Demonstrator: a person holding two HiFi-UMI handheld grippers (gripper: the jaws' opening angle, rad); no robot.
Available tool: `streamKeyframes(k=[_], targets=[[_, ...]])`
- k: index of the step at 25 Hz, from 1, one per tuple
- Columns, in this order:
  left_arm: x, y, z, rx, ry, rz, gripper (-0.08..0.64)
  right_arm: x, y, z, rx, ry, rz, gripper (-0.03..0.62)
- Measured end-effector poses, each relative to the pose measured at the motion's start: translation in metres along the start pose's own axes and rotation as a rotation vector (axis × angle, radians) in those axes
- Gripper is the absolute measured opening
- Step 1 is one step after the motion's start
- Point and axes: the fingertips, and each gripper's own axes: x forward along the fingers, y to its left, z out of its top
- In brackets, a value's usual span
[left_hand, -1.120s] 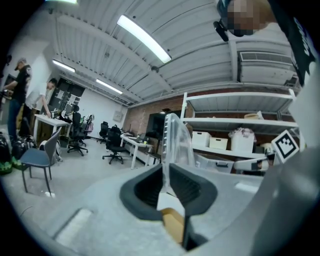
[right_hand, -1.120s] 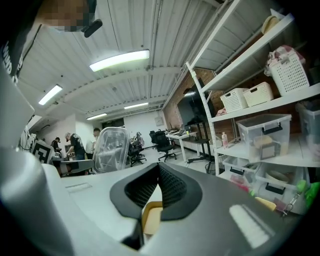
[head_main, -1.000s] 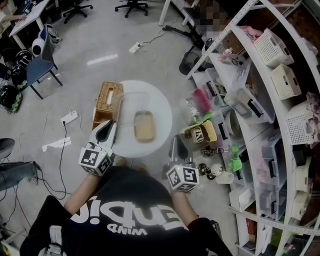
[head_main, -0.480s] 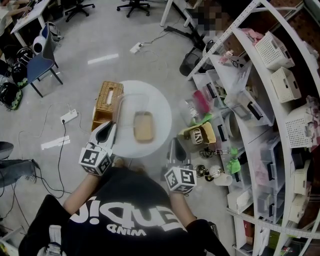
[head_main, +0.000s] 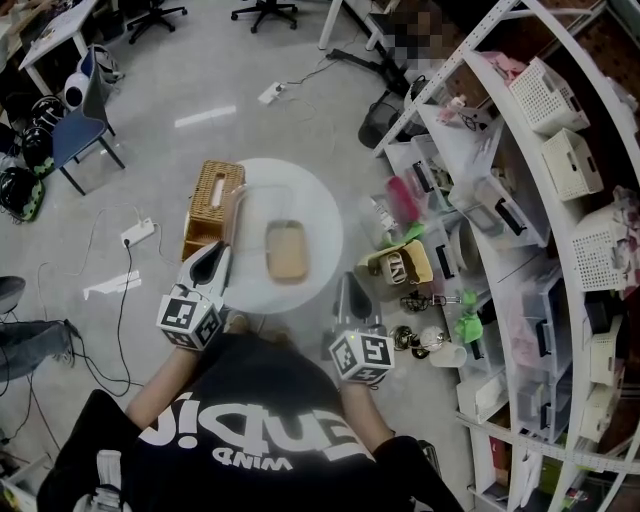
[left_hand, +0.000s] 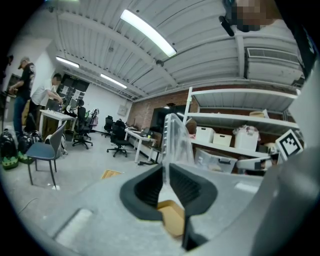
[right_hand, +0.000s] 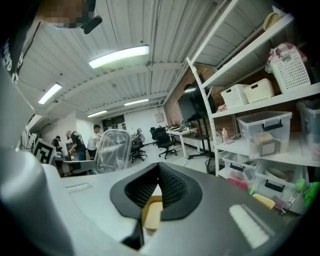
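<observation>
- Two grippers are held side by side at the near edge of a round white counter (head_main: 322, 212), each pointing away from the person.
- Left gripper (head_main: 222, 254): its jaws are pressed together on the thin edge of a clear plastic lid (left_hand: 177, 139), which rises upright from between the black pads (left_hand: 186, 186).
- From the right gripper view, the same clear plastic lid (right_hand: 111, 150) shows off to the left. It is ribbed with rounded corners and stands above the left gripper's marker cube (right_hand: 43, 151).
- In the head view, the lid is only a faint see-through shape over the counter's left side, too faint to trace exactly.
- Right gripper (head_main: 347, 282): its jaws are closed against each other, with nothing between them. It sits at the counter's near right edge, well apart from the lid.
- One tan tray (head_main: 286, 250) lies near the middle of the counter, between the two grippers and a little farther off.
- One wicker basket (head_main: 212, 206) stands on the floor, just beside the counter's left edge and beyond the left gripper.
- Right of the counter stand white shelves (head_main: 560, 215) loaded with bins and baskets, and a yellow box (head_main: 402, 266) sits at their foot near the right gripper.
- Far left on the floor are a blue chair (head_main: 80, 138) and a power strip (head_main: 138, 236).
</observation>
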Motion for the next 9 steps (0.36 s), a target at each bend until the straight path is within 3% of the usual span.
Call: streamKeyframes(k=[9], targets=[[0.0023, -0.0018, -0.0044, -0.012, 0.02, -0.009, 0.043, 0.0014, 0.0001, 0.0003, 0.006, 0.004, 0.006, -0.002]])
